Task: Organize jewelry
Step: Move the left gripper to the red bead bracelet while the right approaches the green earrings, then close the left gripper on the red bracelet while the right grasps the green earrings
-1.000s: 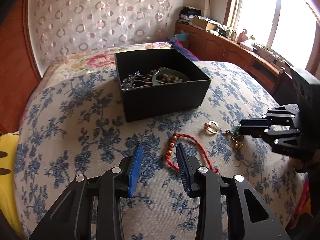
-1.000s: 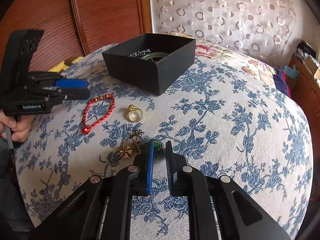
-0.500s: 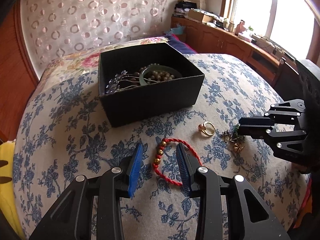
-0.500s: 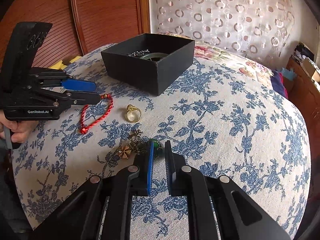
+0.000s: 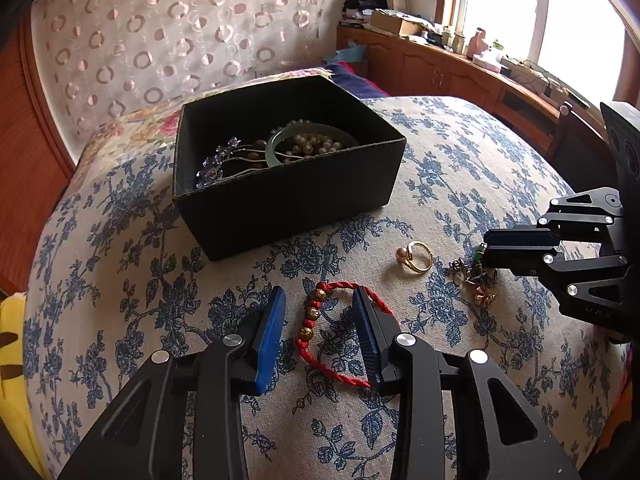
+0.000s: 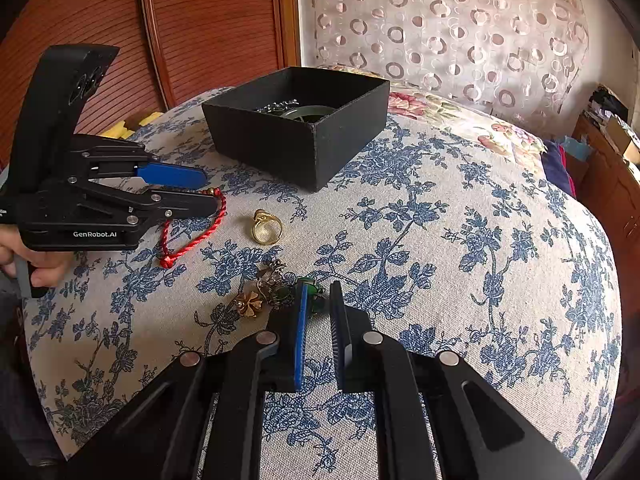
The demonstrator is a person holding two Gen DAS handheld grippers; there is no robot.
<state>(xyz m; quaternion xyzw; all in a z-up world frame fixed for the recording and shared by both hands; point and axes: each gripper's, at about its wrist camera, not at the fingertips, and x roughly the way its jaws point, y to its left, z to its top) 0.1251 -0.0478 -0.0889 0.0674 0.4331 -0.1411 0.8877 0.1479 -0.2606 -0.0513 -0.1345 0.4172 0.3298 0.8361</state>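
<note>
Right now your widest surface is the flowered bedspread (image 5: 460, 152), and on its far side sits the black box (image 5: 288, 184), already holding beads and a bangle. Nearer you, three loose pieces lie in a row: the red cord bracelet (image 5: 340, 332) at left, the gold ring (image 5: 416, 256) in the middle, the tangle of small charms (image 6: 276, 292) at right.

Your left gripper (image 5: 320, 320) stands spread, its blue pads on either side of the bracelet's beaded stretch; whether they touch the cord is hard to tell. The bracelet's long axis runs roughly near to far, along the fingers, so closing should pinch across it. The box lies straight ahead, just beyond.

Your right gripper (image 6: 320, 300) is narrowly parted, holding nothing, its tips at the charms' green piece. The left looks better placed to act first.
</note>
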